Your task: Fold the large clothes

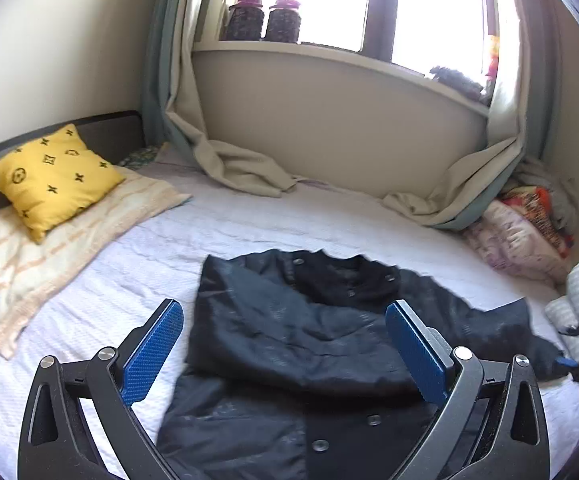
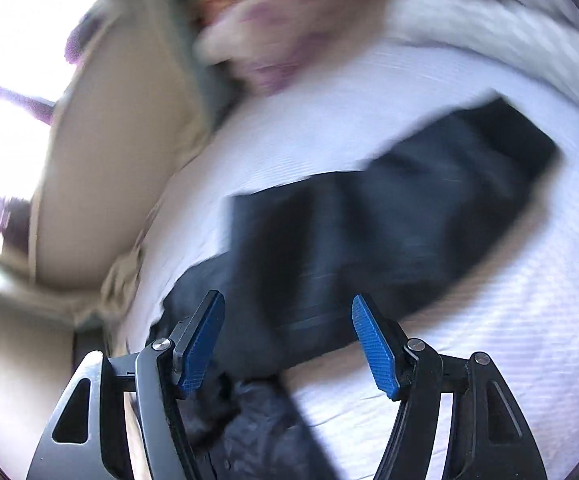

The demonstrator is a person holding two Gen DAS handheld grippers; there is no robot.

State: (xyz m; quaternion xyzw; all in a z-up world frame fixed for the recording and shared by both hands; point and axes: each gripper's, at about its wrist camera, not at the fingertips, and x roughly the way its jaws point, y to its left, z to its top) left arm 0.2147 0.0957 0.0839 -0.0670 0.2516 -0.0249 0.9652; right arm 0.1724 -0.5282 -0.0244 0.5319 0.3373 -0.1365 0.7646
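White bedding on the bed (image 1: 249,224) carries the dark coat (image 1: 309,332), one sleeve folded in; left gripper (image 1: 285,344) jaws stand wide and empty, right gripper (image 2: 287,344) jaws part-open and empty, so the loose fold risks slipping when regripped.

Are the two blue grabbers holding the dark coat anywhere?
No. The left gripper stands wide open above the dark navy buttoned coat on the white bedsheet. The right gripper is open too, pads clear.
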